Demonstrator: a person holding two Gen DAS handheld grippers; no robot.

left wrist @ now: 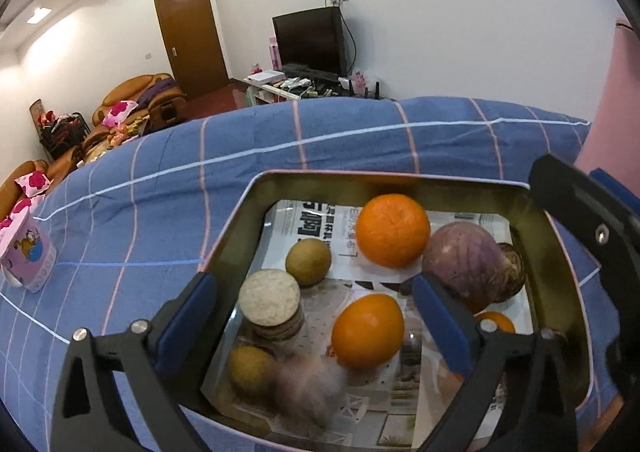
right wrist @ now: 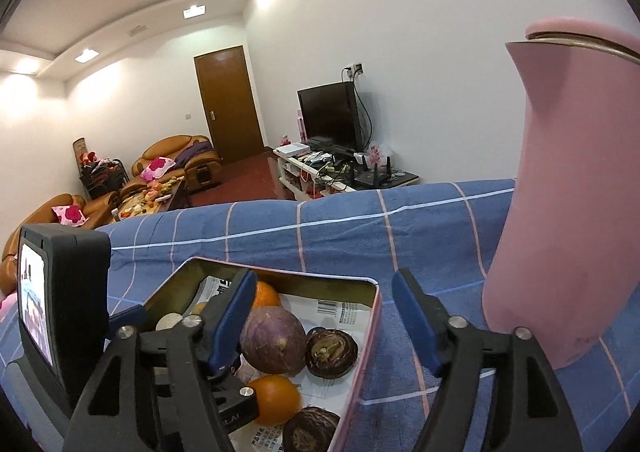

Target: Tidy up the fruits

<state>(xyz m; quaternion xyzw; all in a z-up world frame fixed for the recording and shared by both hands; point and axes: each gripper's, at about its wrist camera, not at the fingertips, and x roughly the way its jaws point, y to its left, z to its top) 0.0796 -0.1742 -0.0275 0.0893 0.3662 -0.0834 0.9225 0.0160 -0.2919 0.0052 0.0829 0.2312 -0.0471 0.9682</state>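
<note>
A metal tin (left wrist: pixel 240 220) lined with newspaper sits on a blue checked cloth. It holds two oranges (left wrist: pixel 392 230) (left wrist: pixel 368 332), a purple round fruit (left wrist: pixel 464 264), a dark fruit (left wrist: pixel 514 268), two greenish-brown fruits (left wrist: pixel 308 262) (left wrist: pixel 250 370) and a stack of round biscuits (left wrist: pixel 272 306). A blurred pinkish-brown thing (left wrist: pixel 308 384) lies low in the tin. My left gripper (left wrist: pixel 316 316) hangs open over the tin with its pads touching nothing. My right gripper (right wrist: pixel 326 322) is open above the tin's right rim (right wrist: pixel 372 332), near the purple fruit (right wrist: pixel 272 340) and two dark fruits (right wrist: pixel 332 352) (right wrist: pixel 310 432).
A tall pink kettle (right wrist: pixel 560 212) stands close on the right of the tin. A pink printed cup (left wrist: pixel 26 252) sits at the far left of the cloth. Bare cloth lies beyond the tin. Sofas, a door and a TV stand fill the room behind.
</note>
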